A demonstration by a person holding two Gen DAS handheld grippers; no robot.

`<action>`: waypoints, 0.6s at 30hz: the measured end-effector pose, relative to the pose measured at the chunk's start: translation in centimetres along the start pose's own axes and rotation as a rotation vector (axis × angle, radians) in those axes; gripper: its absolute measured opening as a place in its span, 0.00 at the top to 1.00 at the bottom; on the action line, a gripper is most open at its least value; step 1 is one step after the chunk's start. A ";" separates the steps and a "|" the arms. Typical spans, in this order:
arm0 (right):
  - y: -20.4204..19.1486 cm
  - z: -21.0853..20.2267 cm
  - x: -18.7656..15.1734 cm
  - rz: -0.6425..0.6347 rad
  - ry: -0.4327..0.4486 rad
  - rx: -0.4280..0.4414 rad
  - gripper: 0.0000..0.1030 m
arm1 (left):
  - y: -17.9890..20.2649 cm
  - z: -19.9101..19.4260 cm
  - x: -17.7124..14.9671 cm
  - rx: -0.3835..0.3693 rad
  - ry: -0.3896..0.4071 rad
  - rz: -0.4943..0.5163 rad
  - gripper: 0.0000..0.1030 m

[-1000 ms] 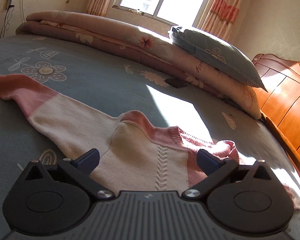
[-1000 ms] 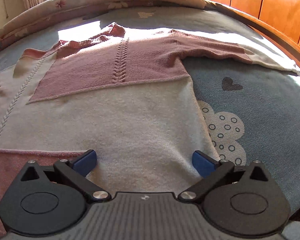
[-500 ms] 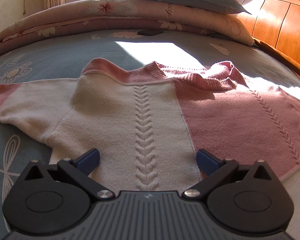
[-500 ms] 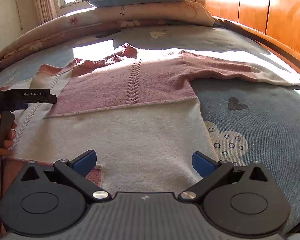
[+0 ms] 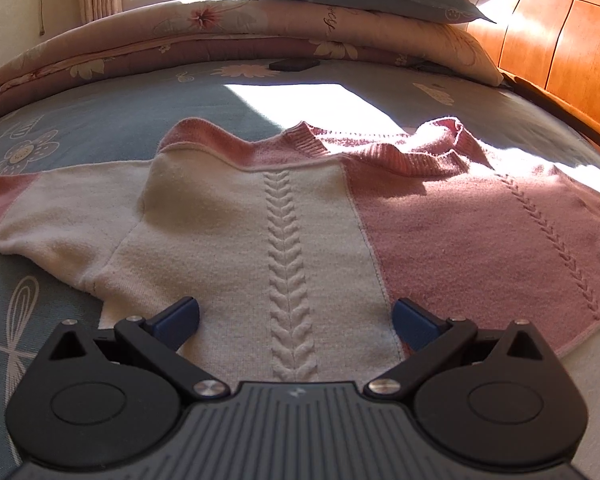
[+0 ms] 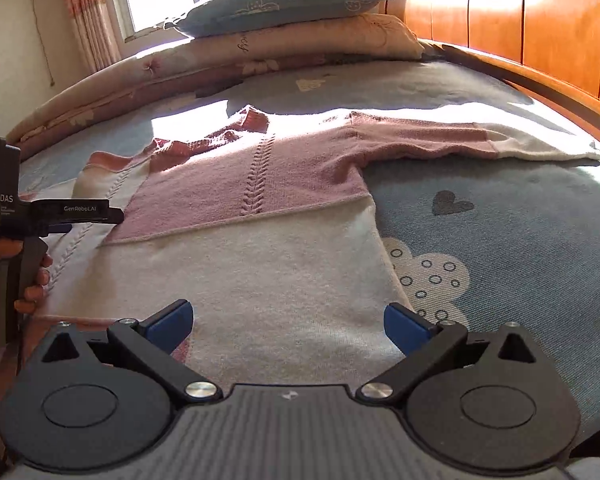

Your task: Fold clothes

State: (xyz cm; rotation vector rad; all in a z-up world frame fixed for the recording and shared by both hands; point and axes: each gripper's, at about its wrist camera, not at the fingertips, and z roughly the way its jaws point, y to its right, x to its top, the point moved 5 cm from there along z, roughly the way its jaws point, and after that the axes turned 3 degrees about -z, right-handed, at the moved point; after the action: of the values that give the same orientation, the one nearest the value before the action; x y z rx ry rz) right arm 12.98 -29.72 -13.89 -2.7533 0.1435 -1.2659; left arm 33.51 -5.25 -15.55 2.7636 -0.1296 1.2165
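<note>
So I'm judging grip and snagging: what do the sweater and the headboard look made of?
Sweater: soft knit, likely wool or acrylic; fuzzy matte nap, cable braid and ribbed collar show. Headboard: wood, or wood veneer, glossy varnish; orange panels reflect the sunlight.

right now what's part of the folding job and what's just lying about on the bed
Part of the job:
sweater
left gripper
right gripper

Just lying about:
pillow
folded quilt
dark flat thing by the quilt

Window sunlight — hard shadows, fisheye-warped
</note>
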 end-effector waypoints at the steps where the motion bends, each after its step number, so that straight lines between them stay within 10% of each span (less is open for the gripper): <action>1: -0.6 0.2 -0.2 -0.015 -0.006 0.013 0.00 | 0.3 -0.5 0.0 -0.030 0.009 -0.001 0.01; 8: -0.2 1.3 -1.0 -0.046 -0.042 -0.093 0.00 | 3.2 -2.7 -0.4 -0.191 0.057 0.050 0.01; 18: 8.2 1.4 8.8 0.140 0.138 -0.051 0.00 | 4.6 -1.0 -2.4 -0.162 0.025 0.141 0.00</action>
State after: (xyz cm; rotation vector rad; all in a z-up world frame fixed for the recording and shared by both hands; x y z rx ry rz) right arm 19.41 -38.87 -9.25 -2.6419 0.3776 -1.4316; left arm 30.61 -9.58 -16.27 2.6362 -0.4078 1.2135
